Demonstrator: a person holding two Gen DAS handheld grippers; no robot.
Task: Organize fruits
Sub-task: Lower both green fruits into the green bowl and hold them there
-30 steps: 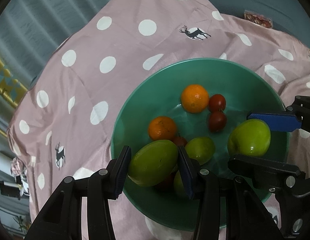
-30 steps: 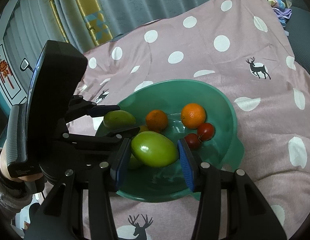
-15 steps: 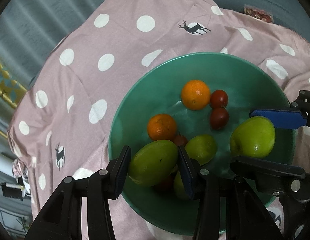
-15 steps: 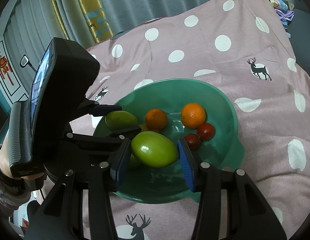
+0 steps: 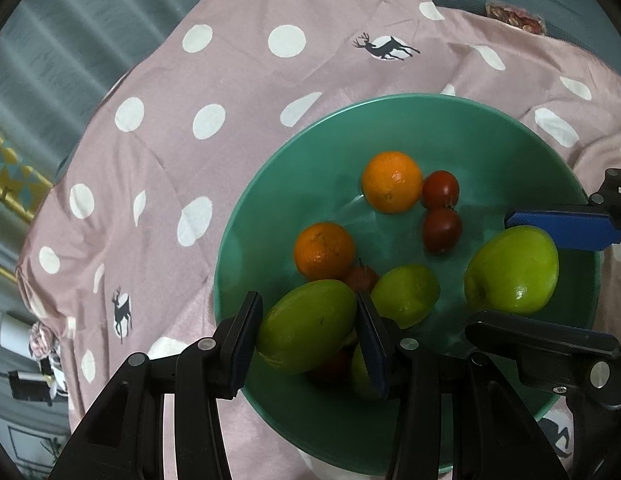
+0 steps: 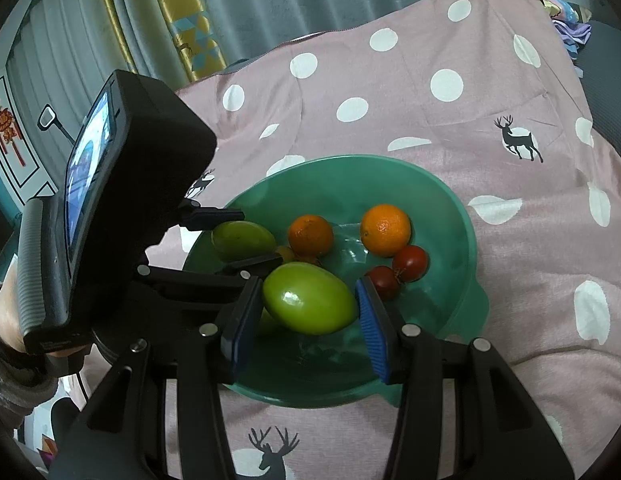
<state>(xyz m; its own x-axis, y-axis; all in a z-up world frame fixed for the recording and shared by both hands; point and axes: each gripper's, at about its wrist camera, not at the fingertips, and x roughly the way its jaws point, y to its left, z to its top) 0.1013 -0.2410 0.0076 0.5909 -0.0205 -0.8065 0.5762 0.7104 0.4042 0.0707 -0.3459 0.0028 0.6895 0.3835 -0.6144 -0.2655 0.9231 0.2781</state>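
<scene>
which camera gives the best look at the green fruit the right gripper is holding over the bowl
The right wrist view: the green fruit sits centred and close between the right gripper fingers, nearly all of its skin showing. The left wrist view shows the same fruit near its right edge over the green bowl, partly covered by a blue pad.

We can read no text, label, brand or number here; the left gripper's screen (image 6: pixel 88 168) is too blurred.
</scene>
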